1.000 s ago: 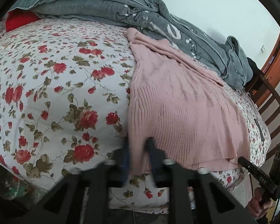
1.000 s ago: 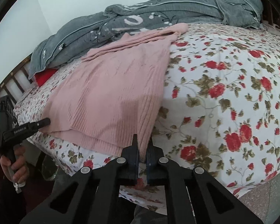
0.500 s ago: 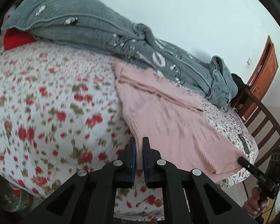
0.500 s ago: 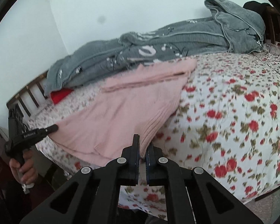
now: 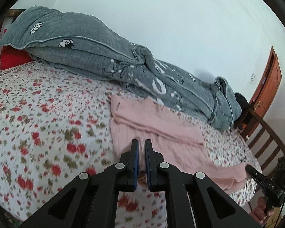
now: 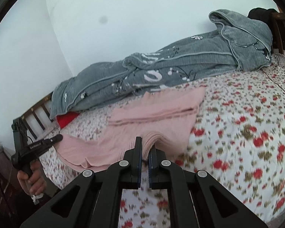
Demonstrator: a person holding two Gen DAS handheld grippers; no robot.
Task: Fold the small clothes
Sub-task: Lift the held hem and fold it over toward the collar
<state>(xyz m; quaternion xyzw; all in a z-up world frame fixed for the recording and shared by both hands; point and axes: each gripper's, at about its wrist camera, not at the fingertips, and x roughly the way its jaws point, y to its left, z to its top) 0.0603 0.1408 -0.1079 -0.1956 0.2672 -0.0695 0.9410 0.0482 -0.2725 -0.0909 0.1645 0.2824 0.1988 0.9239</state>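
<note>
Pinching the pink sweater's hem, one corner each: left gripper (image 5: pixel 141 148) pressed together on the ribbed edge, right gripper (image 6: pixel 146 148) likewise clamped on a bunched bit of hem. Pink sweater (image 5: pixel 161 133) lies on the floral bedsheet (image 5: pixel 38 123), collar end near the grey quilt (image 5: pixel 123 64), near edge raised off the sheet. Both corners held so the bottom edge comes up level, likely to carry it toward the collar for a half fold
</note>
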